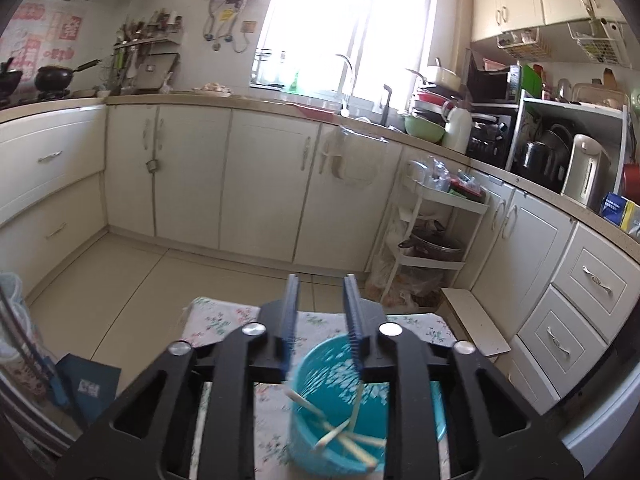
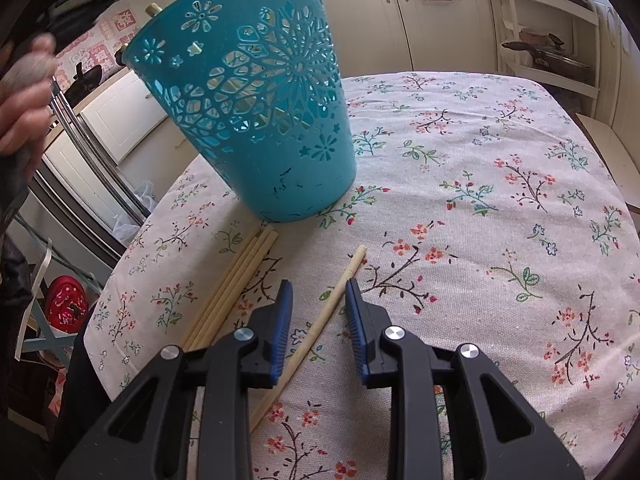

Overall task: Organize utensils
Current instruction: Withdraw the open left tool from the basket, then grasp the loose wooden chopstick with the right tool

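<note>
- Left wrist view: left hand-held gripper (image 1: 319, 300) spread, empty, above teal basket (image 1: 304, 432) holding several chopsticks (image 1: 340, 436).
- Right wrist view: right hand-held gripper (image 2: 319, 308) spread astride single chopstick (image 2: 320, 326) lying on floral bench (image 2: 480, 200), pads clear; chopstick bundle (image 2: 236, 284) leftward, basket beyond.

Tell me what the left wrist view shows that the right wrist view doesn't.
Only the left wrist view looks down into the teal basket, showing chopsticks inside beneath the open left tongs. Only the right wrist view shows the loose chopsticks on the table: a bundle and a single chopstick lying between the open right tongs, pads not touching it. Both show the basket standing on the floral tablecloth.
</note>
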The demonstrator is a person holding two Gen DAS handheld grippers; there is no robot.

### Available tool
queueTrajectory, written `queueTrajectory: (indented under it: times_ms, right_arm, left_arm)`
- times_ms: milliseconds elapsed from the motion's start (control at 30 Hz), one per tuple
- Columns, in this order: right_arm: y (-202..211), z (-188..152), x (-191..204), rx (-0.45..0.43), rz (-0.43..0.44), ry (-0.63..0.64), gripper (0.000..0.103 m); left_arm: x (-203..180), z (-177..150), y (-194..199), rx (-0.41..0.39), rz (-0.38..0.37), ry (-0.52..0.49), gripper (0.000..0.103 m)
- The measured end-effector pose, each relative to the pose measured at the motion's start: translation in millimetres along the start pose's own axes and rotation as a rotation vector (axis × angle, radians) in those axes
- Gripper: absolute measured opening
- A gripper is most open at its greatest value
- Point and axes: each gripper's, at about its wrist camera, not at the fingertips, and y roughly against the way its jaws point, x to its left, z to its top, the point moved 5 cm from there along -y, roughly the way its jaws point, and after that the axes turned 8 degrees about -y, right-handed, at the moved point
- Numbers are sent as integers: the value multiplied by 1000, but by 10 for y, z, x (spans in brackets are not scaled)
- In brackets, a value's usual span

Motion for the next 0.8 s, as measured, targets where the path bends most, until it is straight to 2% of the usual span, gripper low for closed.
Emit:
queueTrajectory:
  times_ms: [67, 133, 233, 267, 333, 467, 567, 600, 633, 667, 733, 767, 800]
  right_arm:
    - [18, -40, 45, -8, -15, 0, 33]
    - [15, -78, 111, -19, -55, 32, 37]
    - [-14, -91, 204, -15, -122, 106, 37]
    - [-24, -100, 241, -3, -124, 154, 36]
    - [-27, -117, 297, 34, -121, 290, 23]
    - [11, -84, 219, 139, -90, 400, 17]
    - [39, -11, 105, 182, -111, 340, 18]
    - [38, 8, 83, 178, -124, 302, 22]
    - [23, 14, 55, 170, -141, 245, 38]
    - [2, 6, 41, 161, -157, 214, 45]
    - [-11, -30, 82, 107, -181, 202, 46]
    - [-18, -60, 132, 94, -173, 221, 43]
    - [-20, -82, 179, 96, -156, 242, 32]
  left_arm:
    - [167, -122, 190, -2, 34, 21, 44]
    - [327, -262, 307, 15, 61, 42, 48]
    - [603, -608, 395, 88, 92, 94, 49]
    - [666, -705, 395, 108, 99, 106, 49]
    - [796, -953, 400, 157, 120, 127, 49]
    - [882, -1316, 406, 222, 127, 125, 49]
    - [853, -1524, 371, 264, 117, 124, 49]
    - [829, -1583, 345, 279, 111, 126, 49]
    - [800, -1641, 318, 294, 105, 125, 49]
    - [772, -1701, 297, 309, 97, 124, 49]
    - [708, -1743, 252, 331, 81, 119, 49]
    - [689, -1757, 243, 337, 77, 115, 49]
    - [664, -1774, 240, 342, 71, 108, 49]
